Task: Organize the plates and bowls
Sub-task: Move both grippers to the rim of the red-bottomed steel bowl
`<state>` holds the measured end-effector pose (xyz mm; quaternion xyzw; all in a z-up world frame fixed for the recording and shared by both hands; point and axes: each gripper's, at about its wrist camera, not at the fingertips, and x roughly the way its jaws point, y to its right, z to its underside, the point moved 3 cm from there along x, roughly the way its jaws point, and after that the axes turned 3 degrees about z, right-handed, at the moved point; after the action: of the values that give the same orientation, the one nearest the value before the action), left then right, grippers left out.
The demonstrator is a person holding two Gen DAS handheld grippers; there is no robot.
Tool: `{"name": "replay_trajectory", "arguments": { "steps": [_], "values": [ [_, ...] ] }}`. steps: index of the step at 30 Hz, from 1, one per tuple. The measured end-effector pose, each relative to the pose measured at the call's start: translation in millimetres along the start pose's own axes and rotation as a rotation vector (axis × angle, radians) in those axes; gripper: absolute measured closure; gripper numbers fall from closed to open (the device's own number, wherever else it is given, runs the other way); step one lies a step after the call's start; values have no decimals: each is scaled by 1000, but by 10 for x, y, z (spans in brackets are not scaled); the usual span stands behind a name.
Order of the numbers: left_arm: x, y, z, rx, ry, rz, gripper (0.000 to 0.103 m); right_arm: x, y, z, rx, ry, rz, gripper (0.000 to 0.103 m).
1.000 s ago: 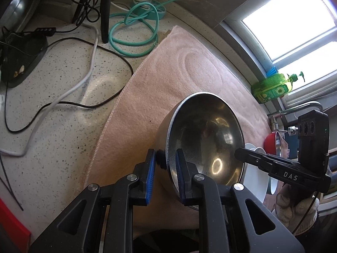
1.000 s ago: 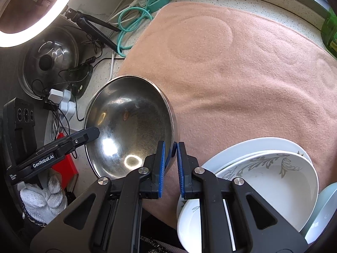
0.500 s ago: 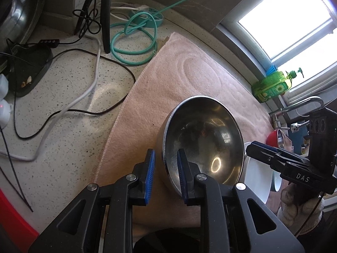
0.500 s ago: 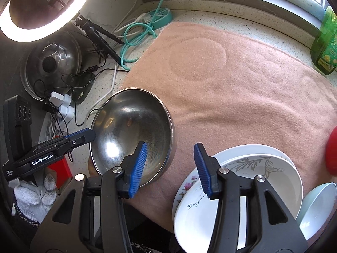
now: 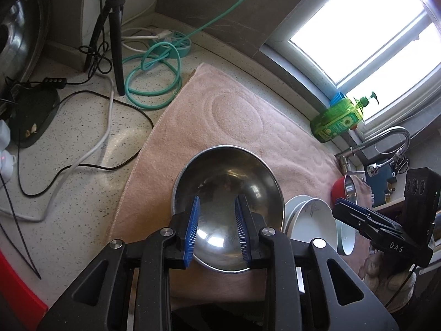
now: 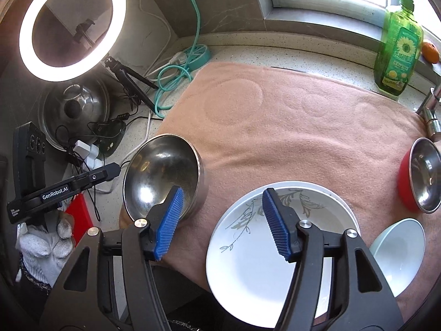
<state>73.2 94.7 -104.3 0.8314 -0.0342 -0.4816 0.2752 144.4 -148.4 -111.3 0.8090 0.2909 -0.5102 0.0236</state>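
Observation:
A steel bowl (image 5: pixel 228 193) stands upright on the pink towel (image 5: pixel 234 110), near its left front corner. My left gripper (image 5: pixel 217 229) hovers just above the bowl's near side. Its jaws are opening a little, and the rim is not between the blue pads. My right gripper (image 6: pixel 222 218) hangs above the towel between the steel bowl (image 6: pixel 162 173) and a stack of white flowered plates (image 6: pixel 275 262). Its jaws are opening wide and grip nothing. A pale bowl (image 6: pixel 399 248) and a red bowl with a steel inside (image 6: pixel 419 176) lie to the right of the plates.
A green soap bottle (image 6: pixel 397 44) and a tap (image 5: pixel 386 138) stand at the back right by the window. On the counter to the left are a ring light (image 6: pixel 66 24) on a tripod, a pot lid (image 6: pixel 74 110), a green hose (image 5: pixel 154 82) and loose cables (image 5: pixel 82 143).
Both grippers let go of the steel bowl's rim and rose. The bowl went from tilted to resting level on the towel. The right gripper opened wide and shifted right, over the plates' edge.

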Motion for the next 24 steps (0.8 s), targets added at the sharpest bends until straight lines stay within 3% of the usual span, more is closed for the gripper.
{"name": "replay_trajectory", "arguments": {
  "steps": [11,14,19,24],
  "values": [
    [195,707,-1,110,-8,67,78,-631,658,118,60,130,73,36],
    [298,898,22,131,-23,89,78,-794,866,134,79,153,105,30],
    [461,1242,71,177,-39,114,78,-1050,1253,193,102,184,192,30],
    [634,1593,125,234,-54,132,78,-1234,1708,266,164,208,238,20]
  ]
}}
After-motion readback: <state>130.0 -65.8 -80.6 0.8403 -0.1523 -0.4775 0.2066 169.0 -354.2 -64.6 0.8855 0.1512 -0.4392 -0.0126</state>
